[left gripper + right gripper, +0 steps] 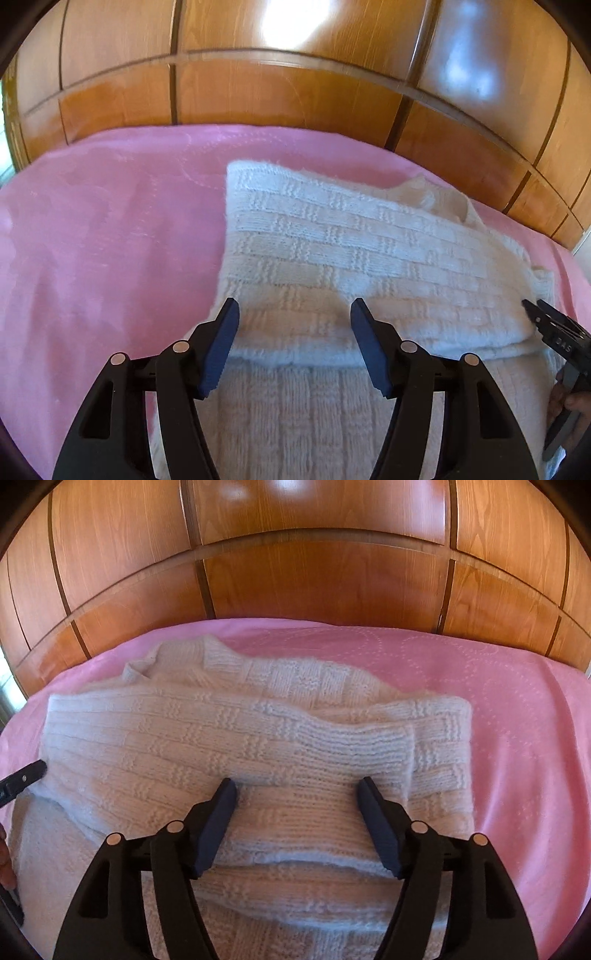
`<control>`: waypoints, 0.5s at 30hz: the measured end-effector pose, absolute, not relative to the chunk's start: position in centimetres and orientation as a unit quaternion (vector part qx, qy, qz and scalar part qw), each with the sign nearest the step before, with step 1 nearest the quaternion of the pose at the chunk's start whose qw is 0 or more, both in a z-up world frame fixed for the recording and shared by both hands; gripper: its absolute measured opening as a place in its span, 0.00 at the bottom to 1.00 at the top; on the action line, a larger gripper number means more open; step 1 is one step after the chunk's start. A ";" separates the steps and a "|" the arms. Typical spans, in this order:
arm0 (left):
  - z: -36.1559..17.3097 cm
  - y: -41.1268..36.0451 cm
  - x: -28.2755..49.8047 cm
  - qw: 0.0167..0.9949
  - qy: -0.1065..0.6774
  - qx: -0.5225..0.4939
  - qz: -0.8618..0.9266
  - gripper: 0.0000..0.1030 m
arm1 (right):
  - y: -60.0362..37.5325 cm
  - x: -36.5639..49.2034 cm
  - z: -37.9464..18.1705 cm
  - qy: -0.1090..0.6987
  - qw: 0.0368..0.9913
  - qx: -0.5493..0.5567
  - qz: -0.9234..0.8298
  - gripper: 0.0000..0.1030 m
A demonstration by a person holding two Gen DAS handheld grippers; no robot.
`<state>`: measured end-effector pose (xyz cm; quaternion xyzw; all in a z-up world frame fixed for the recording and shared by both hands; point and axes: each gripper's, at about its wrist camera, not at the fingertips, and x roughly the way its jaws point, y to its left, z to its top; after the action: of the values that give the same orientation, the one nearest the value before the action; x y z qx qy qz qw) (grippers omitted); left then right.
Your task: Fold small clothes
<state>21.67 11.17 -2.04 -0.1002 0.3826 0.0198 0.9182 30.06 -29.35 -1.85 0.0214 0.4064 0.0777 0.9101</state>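
A cream knitted sweater (332,251) lies partly folded on the pink bedspread (103,236), its sides turned in over the body. It also shows in the right wrist view (221,746), with the collar at the far left. My left gripper (293,308) is open and empty, just above the sweater's near folded edge. My right gripper (297,788) is open and empty over the folded sleeve layer. The right gripper's tip shows in the left wrist view (543,317) at the sweater's right edge. The left gripper's tip shows in the right wrist view (22,779) at the sweater's left edge.
The pink bedspread (517,709) covers the bed on all sides of the sweater. A glossy wooden panelled wall (295,92) rises right behind the bed's far edge; it also shows in the right wrist view (314,554).
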 end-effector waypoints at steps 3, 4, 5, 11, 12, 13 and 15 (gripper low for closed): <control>-1.0 11.2 20.0 0.924 0.370 -0.100 0.018 0.60 | -29.0 30.0 -1.9 0.405 0.911 0.015 0.076 0.72; -0.6 11.2 19.3 0.925 0.367 -0.097 0.020 0.60 | -29.0 29.9 -1.9 0.405 0.911 0.014 0.076 0.74; -0.3 11.2 18.6 0.926 0.365 -0.096 0.020 0.60 | -28.6 30.3 -2.0 0.405 0.911 0.012 0.076 0.75; 0.6 11.6 15.3 0.929 0.353 -0.107 0.021 0.61 | -28.0 30.0 -1.6 0.407 0.912 -0.006 0.050 0.86; 0.8 11.7 14.8 0.929 0.352 -0.108 0.022 0.61 | -27.9 29.7 -1.4 0.407 0.913 -0.011 0.043 0.87; 0.9 11.9 14.1 0.929 0.352 -0.108 0.024 0.65 | -27.9 29.4 -1.2 0.407 0.913 -0.013 0.038 0.91; 1.0 12.3 13.1 0.930 0.349 -0.110 0.031 0.69 | -28.0 28.8 -1.0 0.407 0.912 -0.008 0.041 0.93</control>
<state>13.07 12.26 0.98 -0.1097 0.3492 0.0305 0.9301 28.80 -28.03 -1.01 -0.0078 0.4073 0.0409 0.9123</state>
